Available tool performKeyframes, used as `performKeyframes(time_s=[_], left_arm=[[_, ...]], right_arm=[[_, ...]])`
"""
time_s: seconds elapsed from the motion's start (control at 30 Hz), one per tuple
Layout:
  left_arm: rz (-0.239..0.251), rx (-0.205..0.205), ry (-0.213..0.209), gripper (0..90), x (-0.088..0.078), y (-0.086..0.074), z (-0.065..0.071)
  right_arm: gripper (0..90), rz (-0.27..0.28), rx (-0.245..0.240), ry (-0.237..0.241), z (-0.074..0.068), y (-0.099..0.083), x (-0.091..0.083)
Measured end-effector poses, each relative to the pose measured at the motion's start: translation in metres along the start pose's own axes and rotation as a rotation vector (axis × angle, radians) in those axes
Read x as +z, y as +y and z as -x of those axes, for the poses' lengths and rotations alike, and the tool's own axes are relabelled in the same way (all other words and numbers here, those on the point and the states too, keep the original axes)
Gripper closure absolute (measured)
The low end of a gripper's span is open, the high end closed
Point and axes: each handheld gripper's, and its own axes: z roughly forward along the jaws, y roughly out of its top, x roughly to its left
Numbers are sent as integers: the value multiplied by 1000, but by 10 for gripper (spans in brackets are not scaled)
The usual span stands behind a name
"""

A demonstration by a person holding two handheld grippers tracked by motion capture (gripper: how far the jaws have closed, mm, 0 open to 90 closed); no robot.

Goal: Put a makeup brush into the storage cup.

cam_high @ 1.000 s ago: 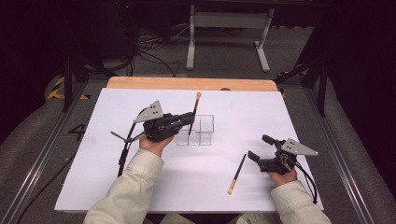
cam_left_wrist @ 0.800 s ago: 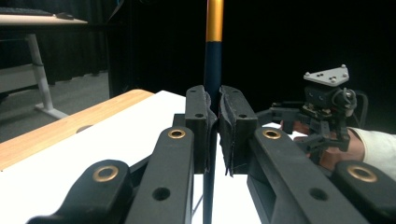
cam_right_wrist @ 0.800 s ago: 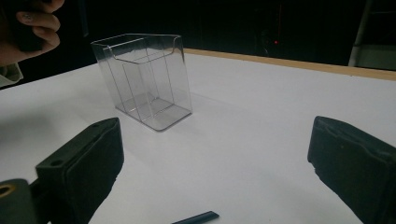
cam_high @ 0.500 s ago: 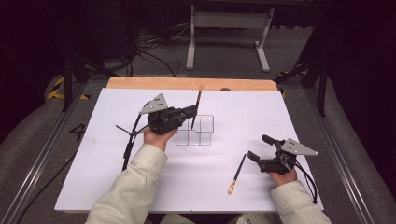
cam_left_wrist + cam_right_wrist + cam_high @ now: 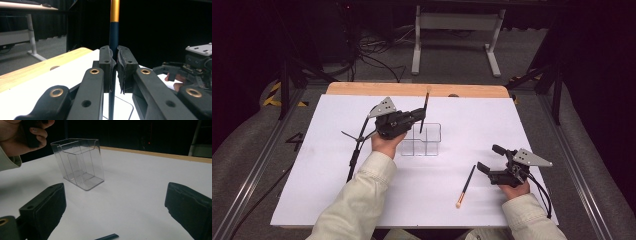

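Left claw [image 5: 114, 72] clamped on brush [image 5: 114, 37]

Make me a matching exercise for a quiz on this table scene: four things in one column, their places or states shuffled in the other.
Things:
1. left claw
2. right claw
3. clear organiser box
4. second brush

States:
A. lying flat on the white table top
B. open, with nothing between the jaws
C. standing empty mid-table
D. shut on an upright dark-handled brush

Pairs: 1-D, 2-B, 3-C, 4-A
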Motion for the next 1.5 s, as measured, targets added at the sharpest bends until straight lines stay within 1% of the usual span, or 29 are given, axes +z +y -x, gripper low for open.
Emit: performKeyframes(time_s=[0.07,0.1,0.2,0.23,0.3,0.5,0.6,0.63,0.87,0.97,1.07,1.2,1.3,1.5], left_arm=[[-7,-5,5,823,1,-1,-1],[-14,-1,22,823,1,-2,-1],[2,-5,45,823,1,-6,-1],[4,1,56,823,2,-8,0],[-9,10,60,823,3,-12,0],[-17,7,65,822,3,-19,-2],[-18,12,82,822,2,-22,-3],[-28,5,78,823,3,-22,-3],[-36,-1,69,822,4,-28,-4],[-42,-4,71,822,4,-29,-4],[-52,-24,71,822,4,-31,-4],[-57,-29,66,822,5,-35,-5],[-66,-41,63,821,5,-37,-6],[-70,-34,65,820,5,-37,-4]], right_arm=[[39,0,-1,0,0,0,0],[39,0,1,1,0,0,0],[39,0,1,3,0,0,0],[39,0,0,4,0,0,0],[39,0,0,3,0,0,0],[39,2,-1,5,0,0,0],[39,2,-2,6,-1,0,0],[39,2,-2,6,-1,0,0],[39,2,-2,7,0,0,0],[39,2,-2,7,0,0,0],[39,1,-1,8,0,0,0],[39,0,4,8,0,0,0],[39,0,4,8,0,0,0],[39,-1,5,8,0,0,0]])
